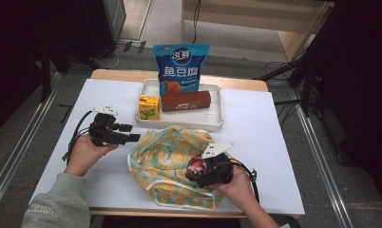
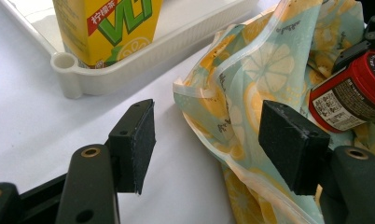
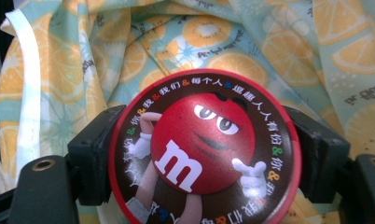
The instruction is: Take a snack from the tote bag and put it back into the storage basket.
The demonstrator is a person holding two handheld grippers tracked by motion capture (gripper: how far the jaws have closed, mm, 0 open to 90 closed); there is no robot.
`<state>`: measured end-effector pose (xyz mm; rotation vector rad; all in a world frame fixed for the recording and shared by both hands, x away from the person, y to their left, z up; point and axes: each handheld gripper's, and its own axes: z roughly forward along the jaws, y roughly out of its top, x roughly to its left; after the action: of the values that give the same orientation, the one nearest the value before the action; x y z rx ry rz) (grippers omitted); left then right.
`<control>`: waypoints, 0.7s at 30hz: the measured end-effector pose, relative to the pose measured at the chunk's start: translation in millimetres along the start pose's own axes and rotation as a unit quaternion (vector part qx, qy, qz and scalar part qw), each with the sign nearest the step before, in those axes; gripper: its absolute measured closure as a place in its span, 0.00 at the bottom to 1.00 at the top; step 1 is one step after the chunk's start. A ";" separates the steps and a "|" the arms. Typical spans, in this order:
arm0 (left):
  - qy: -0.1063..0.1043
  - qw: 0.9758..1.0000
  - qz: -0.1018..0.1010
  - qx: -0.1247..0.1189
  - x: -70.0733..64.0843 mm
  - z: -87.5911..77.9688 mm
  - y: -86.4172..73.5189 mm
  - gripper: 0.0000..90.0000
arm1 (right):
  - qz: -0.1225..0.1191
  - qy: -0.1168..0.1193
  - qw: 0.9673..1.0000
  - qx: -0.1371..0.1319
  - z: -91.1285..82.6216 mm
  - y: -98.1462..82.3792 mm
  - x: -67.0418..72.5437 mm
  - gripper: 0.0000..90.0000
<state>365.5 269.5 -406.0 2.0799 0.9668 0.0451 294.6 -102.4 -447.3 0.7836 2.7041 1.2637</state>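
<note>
Right gripper view — red round-lidded candy tub

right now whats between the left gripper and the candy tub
The lemon-print bag's near edge and a strip of bare table, in the left gripper view; candy tub beyond.

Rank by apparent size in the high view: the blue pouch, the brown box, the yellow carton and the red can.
1. blue pouch, largest.
2. brown box.
3. yellow carton and red can: they look alike, and the right gripper hides part of the can, so I leave them unranked.
</note>
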 end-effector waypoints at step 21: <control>-0.003 1.000 -0.003 -0.003 1.5 -0.2 -0.2 0.41 | -0.010 0.009 1.000 0.001 2.1 1.0 -4.5 0.28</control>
<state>366.3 270.6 -406.3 2.0706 0.9674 0.0379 299.5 -102.5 -448.7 0.7474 2.7208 1.2703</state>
